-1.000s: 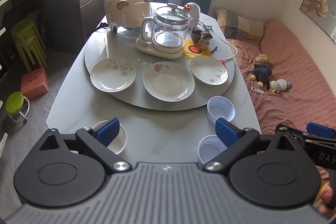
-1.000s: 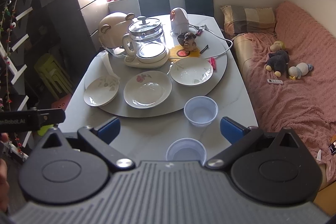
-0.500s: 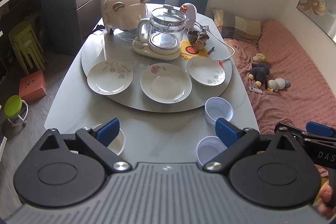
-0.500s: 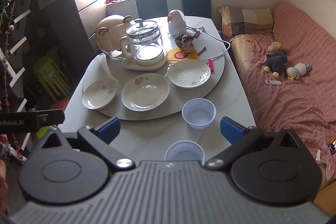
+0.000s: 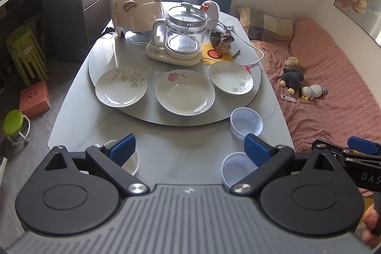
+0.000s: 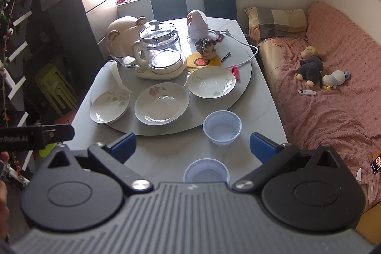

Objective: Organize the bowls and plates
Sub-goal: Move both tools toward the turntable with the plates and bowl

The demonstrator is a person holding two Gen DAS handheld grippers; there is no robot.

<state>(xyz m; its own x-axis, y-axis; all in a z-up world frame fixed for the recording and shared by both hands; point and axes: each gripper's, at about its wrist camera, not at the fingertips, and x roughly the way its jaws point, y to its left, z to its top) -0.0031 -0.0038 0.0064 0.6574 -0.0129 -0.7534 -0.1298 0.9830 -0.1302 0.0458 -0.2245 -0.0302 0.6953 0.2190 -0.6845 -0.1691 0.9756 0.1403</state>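
Left gripper (image 5: 189, 149): mine, held high above the near table edge, fingers spread wide, nothing between them. I judge it stays back so I can see the whole layout first.
Right gripper (image 6: 192, 143): likewise parted and empty, hanging over the two blue bowls.
Plates: three on the turntable (image 5: 112, 54), in a row along its near rim; left plate (image 5: 121, 87), middle plate (image 5: 185, 95), right plate (image 5: 231, 81). Apart from one another, none stacked.
Bowls: far blue bowl (image 6: 222, 127) on the table (image 5: 190, 142), just off the turntable rim; near blue bowl (image 6: 206, 173) closer to me, partly hidden by my tool. White bowl (image 5: 132, 160) at the near left, half behind my left finger.
Clutter: glass kettle (image 5: 184, 36) behind the plates, out of the way.
Stage: looks like the start; nothing gathered yet.
Next, my guess: nest the blue bowls, since they sit nearest the right tool.
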